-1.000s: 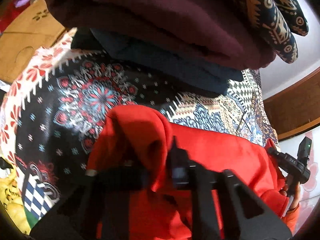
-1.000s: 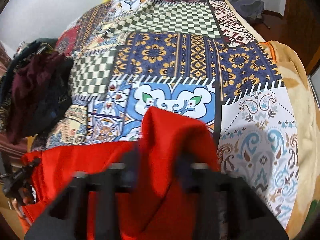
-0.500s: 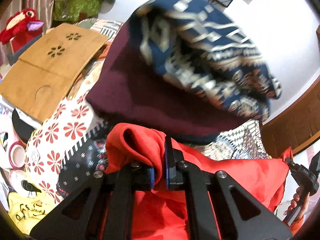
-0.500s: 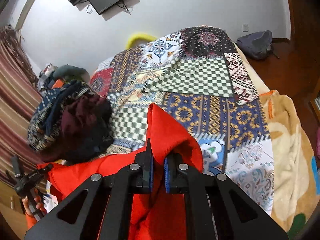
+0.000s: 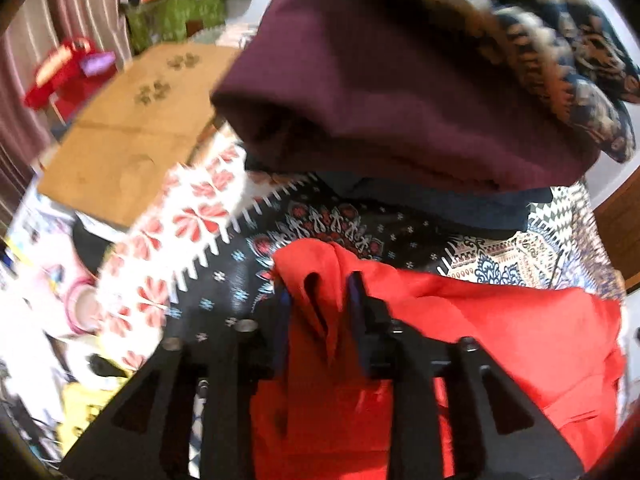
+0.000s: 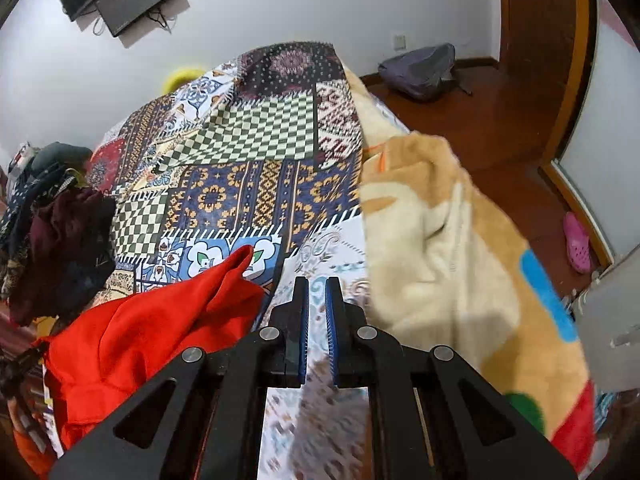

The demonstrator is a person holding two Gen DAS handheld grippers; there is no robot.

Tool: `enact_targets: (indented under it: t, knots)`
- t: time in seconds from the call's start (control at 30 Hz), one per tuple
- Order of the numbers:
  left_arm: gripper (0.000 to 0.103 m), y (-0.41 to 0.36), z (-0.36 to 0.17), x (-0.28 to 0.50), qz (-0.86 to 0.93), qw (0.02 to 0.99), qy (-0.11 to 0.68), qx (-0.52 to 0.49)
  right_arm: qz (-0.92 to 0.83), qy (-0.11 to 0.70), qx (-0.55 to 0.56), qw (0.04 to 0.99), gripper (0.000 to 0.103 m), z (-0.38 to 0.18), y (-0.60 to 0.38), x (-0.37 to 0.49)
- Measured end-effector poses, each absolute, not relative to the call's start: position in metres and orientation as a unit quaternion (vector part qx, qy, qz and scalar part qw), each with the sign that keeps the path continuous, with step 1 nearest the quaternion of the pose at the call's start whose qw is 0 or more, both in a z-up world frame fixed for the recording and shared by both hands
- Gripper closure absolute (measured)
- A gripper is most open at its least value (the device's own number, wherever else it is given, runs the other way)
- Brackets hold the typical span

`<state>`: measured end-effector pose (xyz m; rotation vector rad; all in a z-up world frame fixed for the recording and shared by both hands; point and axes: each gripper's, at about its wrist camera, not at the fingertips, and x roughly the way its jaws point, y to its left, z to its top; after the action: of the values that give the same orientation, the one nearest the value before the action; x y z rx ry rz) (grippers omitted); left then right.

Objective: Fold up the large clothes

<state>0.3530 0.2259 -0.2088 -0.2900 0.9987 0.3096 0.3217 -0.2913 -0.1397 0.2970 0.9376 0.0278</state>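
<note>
A red garment lies bunched on the patterned bedspread. In the left wrist view my left gripper has its jaws parted, with a loose fold of the red cloth standing between them. In the right wrist view the red garment lies to the left of my right gripper. The right jaws stand a narrow gap apart with nothing between them, above the bedspread.
A pile of maroon and dark patterned clothes sits just beyond the red garment, also at the left in the right wrist view. A tan fleece blanket lies along the bed's right side. A cardboard sheet lies beside the bed.
Both grippers were clamped on the red garment. The right one has let go and moved right, its corner dropping onto the bed. The left jaws have parted around their fold.
</note>
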Motion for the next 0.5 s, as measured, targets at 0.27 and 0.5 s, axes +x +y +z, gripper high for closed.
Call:
enact_targets:
  t: [0.27,0.5]
  knots:
    - [0.048,0.195,-0.176,0.331,0.097,0.875,0.458,-0.125,0.124,0.454,0.128,0.873,0.065,-0.123,-0.227,0.310]
    - [0.037,0.152,-0.191,0.312,-0.007,0.856,0.494,-0.154,0.227,0.482,0.090,0.841,0.052,-0.140,-0.147,0.289]
